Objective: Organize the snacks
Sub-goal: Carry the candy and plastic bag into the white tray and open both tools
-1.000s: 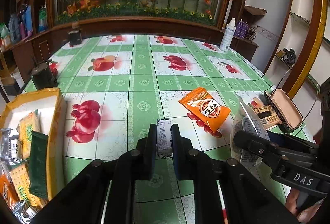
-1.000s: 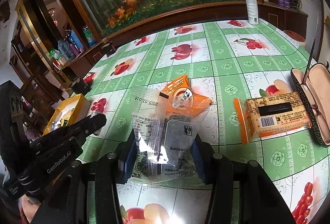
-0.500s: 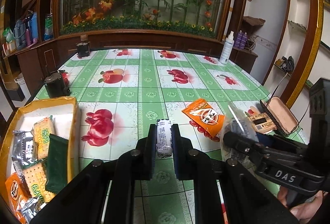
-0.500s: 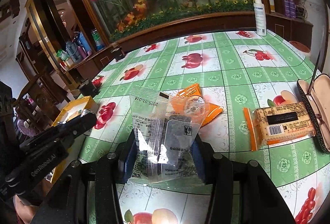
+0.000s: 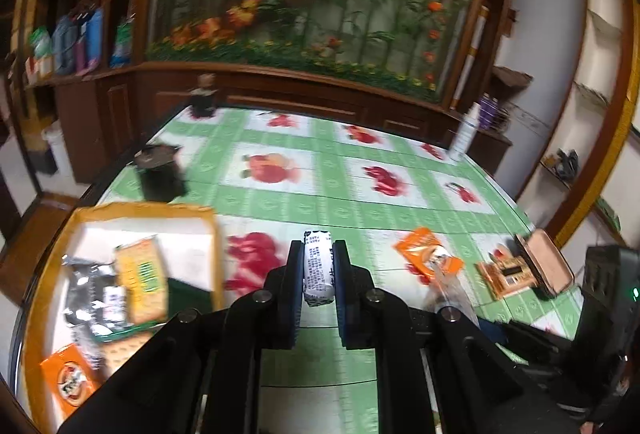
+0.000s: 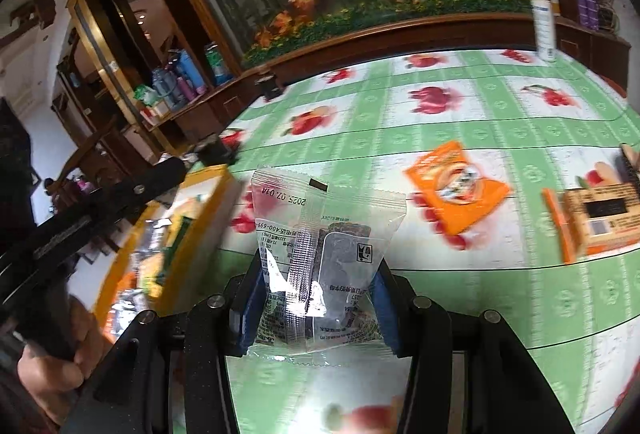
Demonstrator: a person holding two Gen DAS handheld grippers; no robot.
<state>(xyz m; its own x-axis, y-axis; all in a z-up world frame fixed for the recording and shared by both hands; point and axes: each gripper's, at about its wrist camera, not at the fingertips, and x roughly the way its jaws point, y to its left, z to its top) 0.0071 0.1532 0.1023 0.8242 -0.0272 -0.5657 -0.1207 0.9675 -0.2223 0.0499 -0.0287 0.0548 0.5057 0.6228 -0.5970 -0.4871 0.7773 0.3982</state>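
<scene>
My left gripper (image 5: pixel 318 266) is shut on a small white printed snack roll (image 5: pixel 317 270), held above the green tablecloth just right of the yellow box (image 5: pixel 216 234). That box holds several snack packs, among them a yellow cracker pack (image 5: pixel 142 280). My right gripper (image 6: pixel 316 298) is shut on a clear plastic snack packet (image 6: pixel 320 254) with a dark filling. The yellow box (image 6: pixel 200 230) shows at its left. An orange snack pack (image 6: pixel 456 190) and a tan cracker pack (image 6: pixel 600 218) lie flat on the table to the right.
A dark pot (image 5: pixel 160 174) stands past the box at the table's left edge. A white spray bottle (image 6: pixel 543 22) stands at the far right corner. An open glasses case (image 5: pixel 544 268) lies by the right edge. A person's hand (image 6: pixel 60 362) holds the left gripper's handle.
Both grippers have moved left toward the yellow box, each keeping its snack. The box now sits larger and closer in both views; the loose packs have slid rightward.
</scene>
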